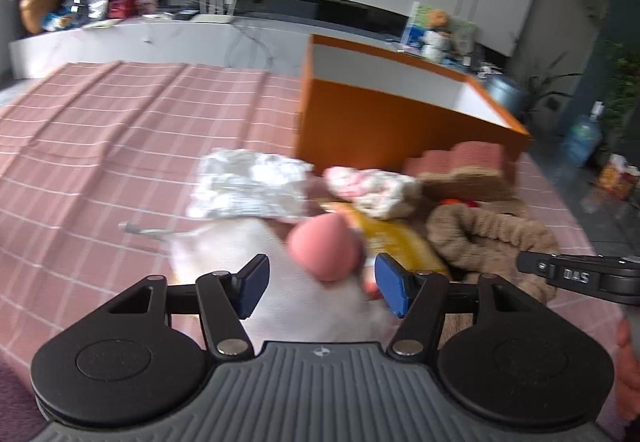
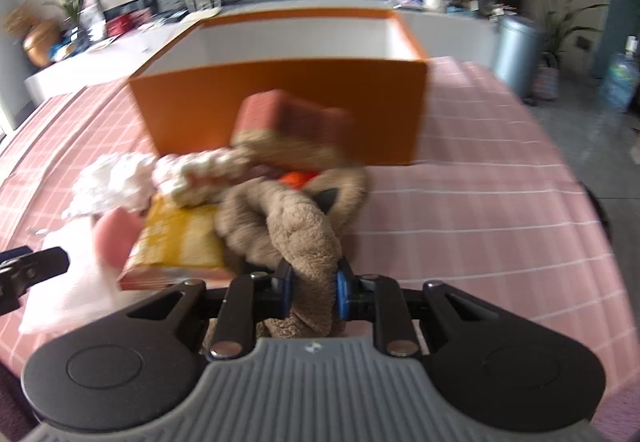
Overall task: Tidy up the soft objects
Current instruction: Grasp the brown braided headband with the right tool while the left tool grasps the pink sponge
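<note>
A pile of soft things lies on the pink checked cloth (image 1: 100, 129) in front of an orange box (image 2: 280, 97) with a white inside. My right gripper (image 2: 314, 288) is shut on a brown fuzzy plush (image 2: 300, 238). My left gripper (image 1: 320, 282) is open, its blue pads on either side of a pink egg-shaped sponge (image 1: 326, 252) that rests on a white cloth (image 1: 312, 302). The pile also holds a white crumpled cloth (image 1: 248, 187), a pink-and-white knit piece (image 1: 372, 187), a yellow packet (image 2: 180, 242) and a pink sponge block (image 2: 296, 121).
The orange box (image 1: 384, 121) stands at the back right of the cloth. Behind it runs a white counter (image 1: 160, 37) with bottles, a vase and clutter. A bin (image 2: 516, 49) and water bottle (image 2: 620, 75) stand on the floor at right.
</note>
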The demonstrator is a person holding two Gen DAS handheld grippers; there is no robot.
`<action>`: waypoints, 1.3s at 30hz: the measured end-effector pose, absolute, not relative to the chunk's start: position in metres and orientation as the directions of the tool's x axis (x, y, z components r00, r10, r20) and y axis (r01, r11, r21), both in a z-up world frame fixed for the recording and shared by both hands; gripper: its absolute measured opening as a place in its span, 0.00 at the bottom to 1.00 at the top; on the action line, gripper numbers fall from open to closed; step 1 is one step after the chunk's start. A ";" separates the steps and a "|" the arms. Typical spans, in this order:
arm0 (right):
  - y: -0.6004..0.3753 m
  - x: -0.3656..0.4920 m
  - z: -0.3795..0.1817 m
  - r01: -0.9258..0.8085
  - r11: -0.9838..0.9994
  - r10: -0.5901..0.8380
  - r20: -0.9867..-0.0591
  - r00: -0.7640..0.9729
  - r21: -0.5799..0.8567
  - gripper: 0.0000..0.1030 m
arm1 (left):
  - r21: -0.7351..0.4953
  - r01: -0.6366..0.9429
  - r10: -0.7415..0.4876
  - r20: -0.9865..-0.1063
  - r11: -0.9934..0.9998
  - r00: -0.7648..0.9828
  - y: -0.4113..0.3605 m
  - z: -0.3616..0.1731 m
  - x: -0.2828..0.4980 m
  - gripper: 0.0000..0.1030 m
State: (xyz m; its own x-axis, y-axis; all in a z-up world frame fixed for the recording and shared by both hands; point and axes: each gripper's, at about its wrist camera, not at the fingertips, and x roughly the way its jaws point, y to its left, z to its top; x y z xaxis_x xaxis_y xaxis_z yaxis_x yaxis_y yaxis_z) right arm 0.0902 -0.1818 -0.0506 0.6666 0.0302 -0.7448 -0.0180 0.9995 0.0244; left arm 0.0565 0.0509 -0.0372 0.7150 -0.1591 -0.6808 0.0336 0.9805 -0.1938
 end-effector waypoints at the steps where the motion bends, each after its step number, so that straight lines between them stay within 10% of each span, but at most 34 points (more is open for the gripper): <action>1: -0.188 0.088 -0.049 -0.001 1.000 0.009 -0.742 0.670 0.011 0.17 | -0.195 0.056 -0.175 -0.679 0.979 0.713 0.047 -0.036 0.056 0.64; 9: -0.241 0.082 -0.066 0.119 0.993 -0.064 -0.799 0.598 0.009 0.26 | -0.242 0.264 -0.356 -0.710 0.934 0.607 -0.001 -0.043 0.059 0.52; 14: -0.244 0.080 -0.061 0.088 0.989 0.036 -0.778 0.628 0.117 0.87 | -0.192 0.316 -0.347 -0.748 0.929 0.565 -0.029 -0.052 0.066 0.47; 17: -0.235 0.091 -0.069 0.067 0.993 0.038 -0.802 0.596 0.097 0.94 | -0.162 0.315 -0.324 -0.749 0.935 0.578 -0.034 -0.048 0.070 0.47; 22: -0.225 0.117 -0.084 0.085 0.990 0.052 -0.848 0.528 0.113 0.93 | -0.140 0.302 -0.302 -0.742 0.943 0.598 -0.036 -0.042 0.081 0.48; 29: -0.218 0.132 -0.083 0.037 0.999 -0.017 -0.842 0.540 0.004 0.26 | -0.085 0.335 -0.293 -0.711 0.938 0.639 -0.044 -0.036 0.095 0.63; 39: -0.229 0.160 -0.043 -0.019 1.000 0.006 -0.794 0.608 -0.007 0.24 | 0.386 0.551 -0.270 -0.580 0.740 0.769 -0.079 -0.043 0.131 0.80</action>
State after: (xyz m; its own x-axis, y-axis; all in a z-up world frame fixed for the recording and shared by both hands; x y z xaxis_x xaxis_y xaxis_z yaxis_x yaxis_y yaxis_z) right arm 0.1596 -0.2290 -0.0427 0.6083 0.0061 -0.7937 -0.0187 0.9998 -0.0066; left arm 0.1314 -0.0790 -0.0433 0.7690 -0.2699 -0.5795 0.5506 0.7402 0.3859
